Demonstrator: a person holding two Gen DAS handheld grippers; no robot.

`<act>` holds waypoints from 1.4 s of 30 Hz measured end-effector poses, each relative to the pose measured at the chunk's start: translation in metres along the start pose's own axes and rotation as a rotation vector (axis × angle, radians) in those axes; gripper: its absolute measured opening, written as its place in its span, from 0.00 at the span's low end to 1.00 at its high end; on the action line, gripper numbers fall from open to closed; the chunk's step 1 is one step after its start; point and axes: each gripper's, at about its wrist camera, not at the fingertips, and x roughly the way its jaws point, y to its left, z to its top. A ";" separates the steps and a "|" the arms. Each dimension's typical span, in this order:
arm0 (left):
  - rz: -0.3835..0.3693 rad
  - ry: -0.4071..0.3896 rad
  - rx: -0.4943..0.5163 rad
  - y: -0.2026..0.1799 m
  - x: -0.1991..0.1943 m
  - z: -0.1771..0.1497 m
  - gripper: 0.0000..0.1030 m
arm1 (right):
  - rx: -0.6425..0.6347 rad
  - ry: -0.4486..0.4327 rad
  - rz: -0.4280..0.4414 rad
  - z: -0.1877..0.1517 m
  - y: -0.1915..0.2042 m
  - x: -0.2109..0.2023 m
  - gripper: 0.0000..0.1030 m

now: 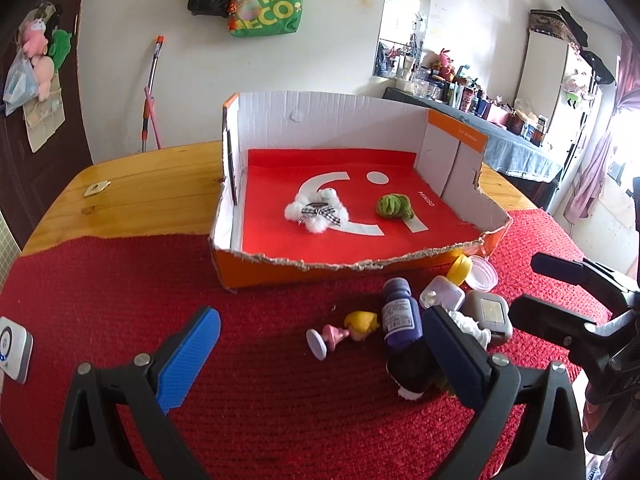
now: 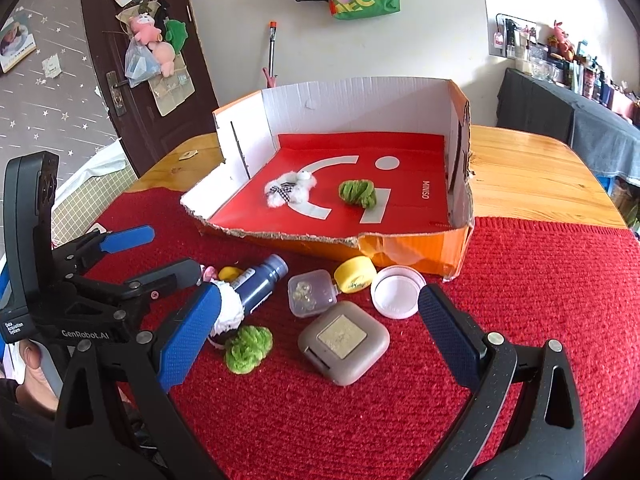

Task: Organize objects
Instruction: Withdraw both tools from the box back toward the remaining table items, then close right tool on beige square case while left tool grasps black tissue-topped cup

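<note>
An open orange cardboard box (image 1: pixel 436 258) (image 2: pixel 412 246) with a red liner holds a white fluffy toy (image 1: pixel 316 214) (image 2: pixel 290 194) and a green yarn ball (image 1: pixel 394 206) (image 2: pixel 357 193). In front of it on the red mat lie a purple bottle (image 1: pixel 401 316) (image 2: pixel 260 280), a small doll (image 1: pixel 344 330), a clear small case (image 2: pixel 313 292), a yellow lid (image 2: pixel 355 275), a round clear lid (image 2: pixel 398 291), a grey square case (image 2: pixel 344 342) and a second green yarn ball (image 2: pixel 248 344). My left gripper (image 1: pixel 320 356) is open above the doll and bottle. My right gripper (image 2: pixel 316 344) is open around the grey case.
The red knitted mat (image 2: pixel 540 280) covers the near part of a wooden table (image 2: pixel 532 172). A white device (image 1: pixel 12 348) sits at the mat's left edge. A small tag (image 1: pixel 96 188) lies on the wood. Bags hang on the wall behind.
</note>
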 end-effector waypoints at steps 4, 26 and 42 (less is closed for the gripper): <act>0.001 0.001 -0.003 -0.001 -0.002 -0.005 1.00 | 0.004 0.006 0.002 -0.005 0.000 -0.001 0.98; -0.038 0.023 0.017 -0.018 -0.001 -0.021 1.00 | 0.038 0.053 -0.012 -0.032 -0.008 0.002 0.98; -0.079 0.050 0.050 -0.036 0.011 -0.024 1.00 | 0.037 0.092 -0.062 -0.042 -0.018 0.015 0.76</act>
